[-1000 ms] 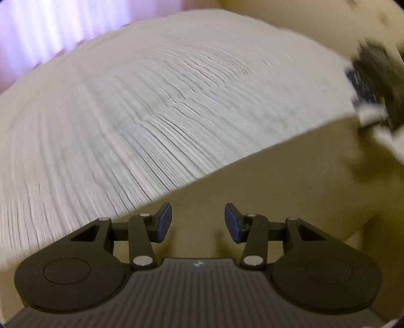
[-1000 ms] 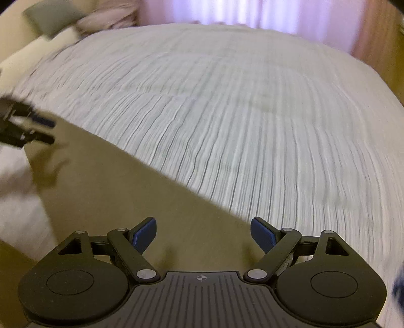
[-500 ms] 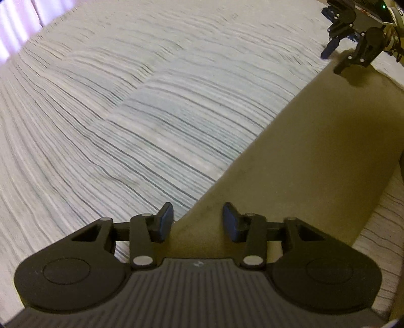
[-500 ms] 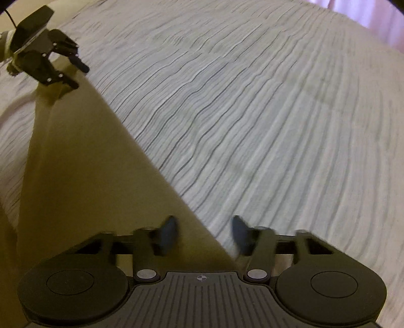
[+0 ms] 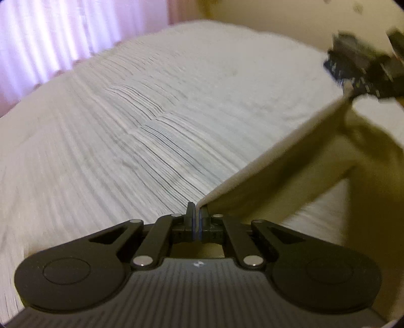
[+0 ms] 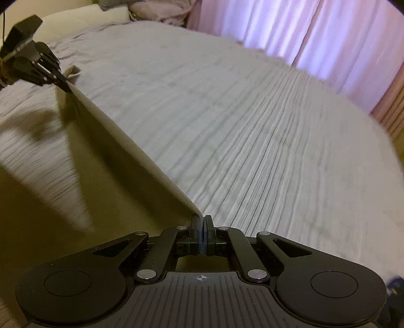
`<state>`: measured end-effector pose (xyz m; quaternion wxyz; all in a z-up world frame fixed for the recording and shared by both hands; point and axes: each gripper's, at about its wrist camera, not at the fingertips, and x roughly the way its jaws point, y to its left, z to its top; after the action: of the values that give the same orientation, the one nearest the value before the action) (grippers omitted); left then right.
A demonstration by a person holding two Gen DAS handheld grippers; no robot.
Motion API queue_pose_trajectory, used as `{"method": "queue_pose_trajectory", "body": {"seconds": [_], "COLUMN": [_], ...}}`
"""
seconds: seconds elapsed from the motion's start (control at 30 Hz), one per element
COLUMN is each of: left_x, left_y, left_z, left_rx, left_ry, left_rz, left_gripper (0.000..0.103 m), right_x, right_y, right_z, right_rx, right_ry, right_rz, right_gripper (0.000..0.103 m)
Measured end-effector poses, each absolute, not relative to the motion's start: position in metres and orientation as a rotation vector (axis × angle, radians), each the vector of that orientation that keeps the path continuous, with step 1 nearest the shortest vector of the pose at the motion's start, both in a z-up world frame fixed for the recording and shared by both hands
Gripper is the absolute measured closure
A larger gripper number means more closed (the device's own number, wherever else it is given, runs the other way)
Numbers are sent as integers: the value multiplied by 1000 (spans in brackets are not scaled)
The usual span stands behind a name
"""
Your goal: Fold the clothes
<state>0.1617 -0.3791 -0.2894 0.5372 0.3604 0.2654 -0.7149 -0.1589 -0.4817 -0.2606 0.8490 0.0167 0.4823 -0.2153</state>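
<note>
An olive-tan garment (image 5: 303, 166) hangs taut between my two grippers above the striped bedcover (image 5: 126, 141). My left gripper (image 5: 196, 214) is shut on one corner of its upper edge. That edge runs up to the blurred right gripper (image 5: 363, 73) at the top right. In the right wrist view my right gripper (image 6: 202, 223) is shut on the other corner of the garment (image 6: 101, 171). The same edge stretches away to the left gripper (image 6: 54, 77) at the upper left. The cloth's lower part drops out of sight below both cameras.
The grey-white striped bedcover (image 6: 252, 131) fills most of both views. Pink curtains (image 6: 290, 32) hang behind the bed. Pillows (image 6: 156, 10) and a cream cushion (image 6: 83, 17) lie at its far end.
Both grippers were open over the flat garment; now each has shut on a corner, and the edge is lifted and stretched tight between them.
</note>
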Motion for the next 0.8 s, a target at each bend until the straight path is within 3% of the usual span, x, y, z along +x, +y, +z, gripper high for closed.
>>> {"method": "queue_pose_trajectory", "body": {"seconds": [0.17,0.47,0.57,0.6,0.67,0.7,0.73,0.8], "left_x": [127,68,68,69,72,76,80,93], "left_y": [-279,-195,-181,-177,-171,-168,-167,-165], "left_z": [-261,-321,-318,-315,-311,-309,-311,-313], "left_rx": [734,704,575,521,415,363,306,197], "left_ry": [708,979,1059,1080,1116,1133,1154,1185], "left_rz": [-1614,-1361,-1306,-1286,-1231,-1199,-1160,-1068], "left_gripper": [103,94,80,71,70,70,69,68], "right_x": [-194,-242,-270,-282,-304,-315,-326,-345], "right_y": [-397,-350,-370,-377,-390,-394,-398,-404], "right_z": [-247,-307,-301,-298,-294,-294,-295,-299], "right_rx": [2,220,550,669,896,988,1080,1221], "right_ry": [1023,1213,1035,955,783,695,604,446], "right_rz": [-512,-568,-669,-713,-793,-828,-861,-907], "right_gripper": [103,102,102,102,90,58,35,35]}}
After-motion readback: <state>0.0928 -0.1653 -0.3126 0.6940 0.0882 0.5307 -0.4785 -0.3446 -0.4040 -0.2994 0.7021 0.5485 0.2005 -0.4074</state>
